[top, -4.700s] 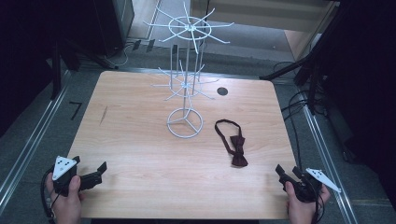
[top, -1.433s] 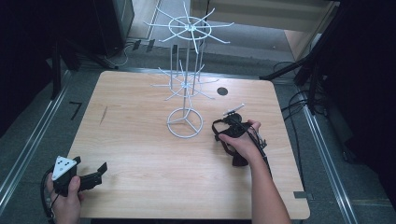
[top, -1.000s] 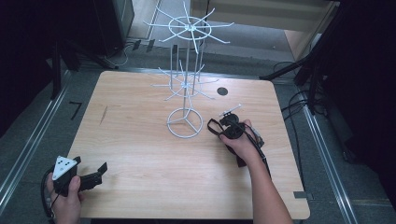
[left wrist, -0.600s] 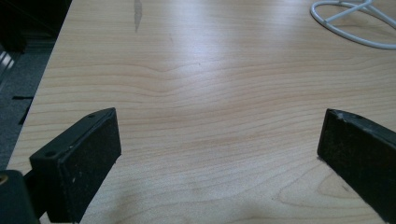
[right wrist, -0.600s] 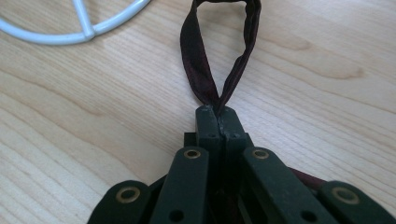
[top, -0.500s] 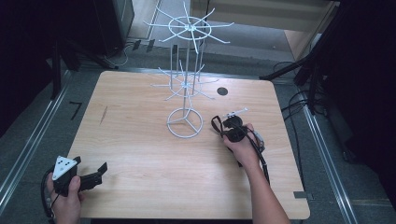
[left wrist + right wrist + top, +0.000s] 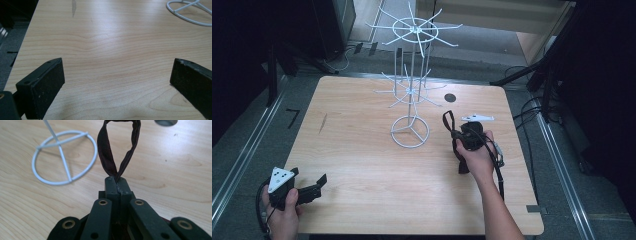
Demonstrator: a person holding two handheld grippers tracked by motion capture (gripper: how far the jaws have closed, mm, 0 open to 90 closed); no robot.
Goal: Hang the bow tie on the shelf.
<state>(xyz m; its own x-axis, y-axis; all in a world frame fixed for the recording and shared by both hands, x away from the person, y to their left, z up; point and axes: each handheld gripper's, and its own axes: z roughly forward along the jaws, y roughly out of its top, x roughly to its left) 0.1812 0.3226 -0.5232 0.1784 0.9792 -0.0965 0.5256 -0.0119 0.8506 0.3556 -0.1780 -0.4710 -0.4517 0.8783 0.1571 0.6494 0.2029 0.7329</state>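
The right gripper (image 7: 117, 182) pinches the dark fabric strap loop (image 7: 117, 150); the white wire stand (image 7: 411, 90) is left of it. The left gripper (image 7: 117, 85), lower left, is open.

A white wire rack (image 7: 411, 90) stands mid-counter (image 7: 362, 165); a dark round hole (image 7: 450, 97) lies just right of it.

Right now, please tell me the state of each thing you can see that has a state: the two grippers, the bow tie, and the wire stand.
Left gripper: open, nothing between its jaws, low at the table's near left corner.
Right gripper: shut on the bow tie's strap.
Bow tie: pinched by its strap, the loop sticking out past the jaws.
Wire stand: upright on the table, nothing hanging on its arms.
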